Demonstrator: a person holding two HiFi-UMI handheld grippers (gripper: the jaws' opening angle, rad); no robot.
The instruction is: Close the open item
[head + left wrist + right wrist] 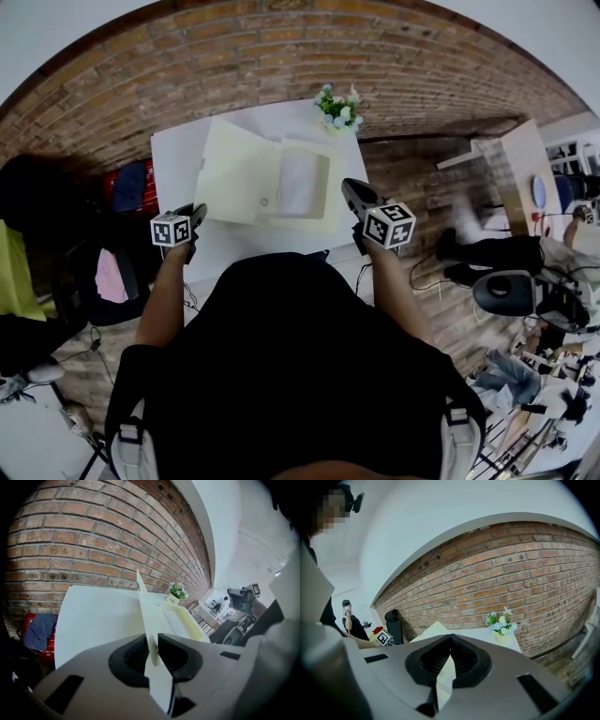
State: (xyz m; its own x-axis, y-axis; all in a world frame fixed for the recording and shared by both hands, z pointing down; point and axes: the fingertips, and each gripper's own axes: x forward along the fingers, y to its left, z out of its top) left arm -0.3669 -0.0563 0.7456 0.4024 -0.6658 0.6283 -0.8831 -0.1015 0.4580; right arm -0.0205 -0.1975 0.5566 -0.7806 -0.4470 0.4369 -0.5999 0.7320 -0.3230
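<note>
L hand-held gripper (pixel 152 641) clamped on box lid (pixel 145 606); R hand-held gripper (pixel 450 641) jaws nearly together, empty, beside box (pixel 309 223) on table (pixel 178 159).

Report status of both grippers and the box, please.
Left hand-held gripper shut on raised lid. Right hand-held gripper shut, by box right edge. Flowerpot behind, apart.

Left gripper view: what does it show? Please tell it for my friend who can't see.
The left gripper is shut on the edge of a raised pale yellow cardboard box lid. Beyond it are the open box tray on a white table, a small pot of flowers and a red brick wall.
</note>
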